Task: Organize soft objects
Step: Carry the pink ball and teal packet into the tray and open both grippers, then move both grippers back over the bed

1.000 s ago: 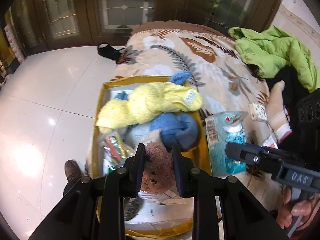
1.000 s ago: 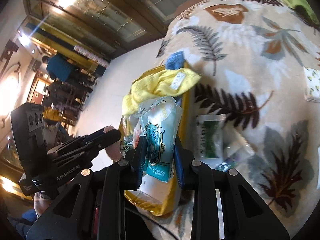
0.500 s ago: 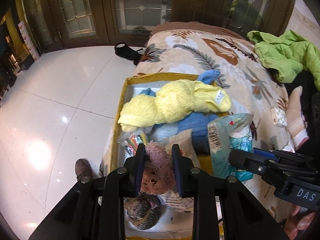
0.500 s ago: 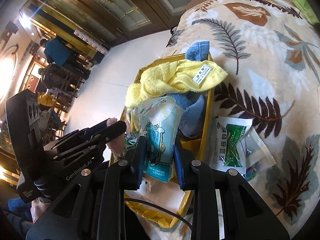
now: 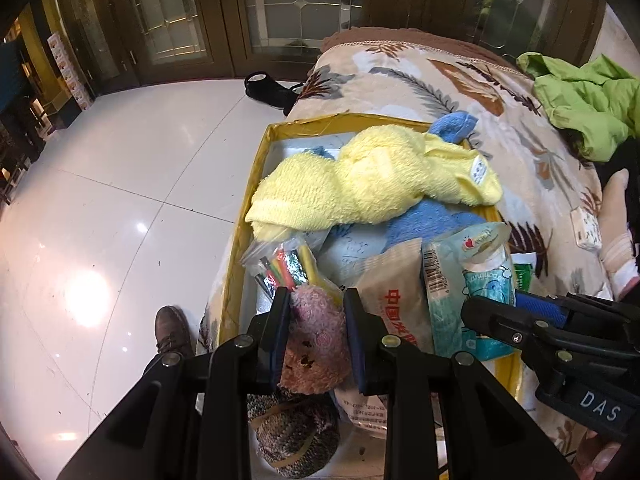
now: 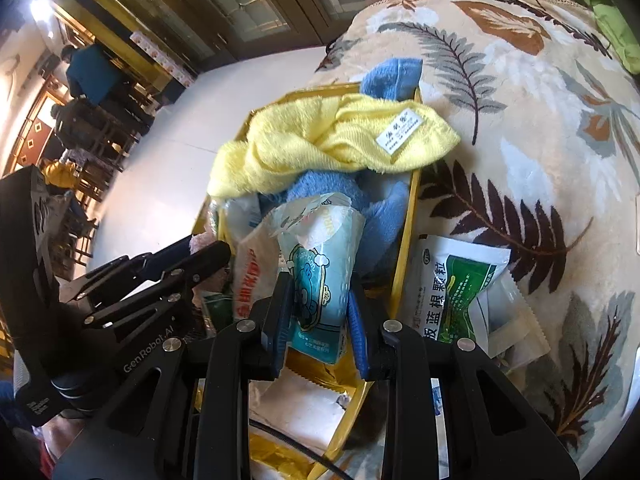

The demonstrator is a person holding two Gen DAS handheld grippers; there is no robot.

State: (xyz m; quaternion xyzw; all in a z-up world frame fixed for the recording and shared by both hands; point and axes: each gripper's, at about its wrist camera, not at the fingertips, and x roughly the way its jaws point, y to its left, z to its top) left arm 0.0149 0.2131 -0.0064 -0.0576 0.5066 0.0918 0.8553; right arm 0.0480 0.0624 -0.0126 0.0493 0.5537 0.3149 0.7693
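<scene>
My left gripper is shut on a pink plush bear and holds it over the near end of a yellow-rimmed box. My right gripper is shut on a teal tissue pack, also held over the box; the pack shows in the left wrist view too. In the box lie a yellow towel, a blue towel, a bag of coloured pens and a beige packet.
The box sits at the edge of a leaf-patterned blanket. A green-and-white sachet lies on the blanket beside the box. A green jacket lies at the far right. A white tiled floor is to the left.
Both grippers have pulled back and risen with their loads. The tissue pack has moved from beside the box to over it. A knitted object now shows under the bear.
</scene>
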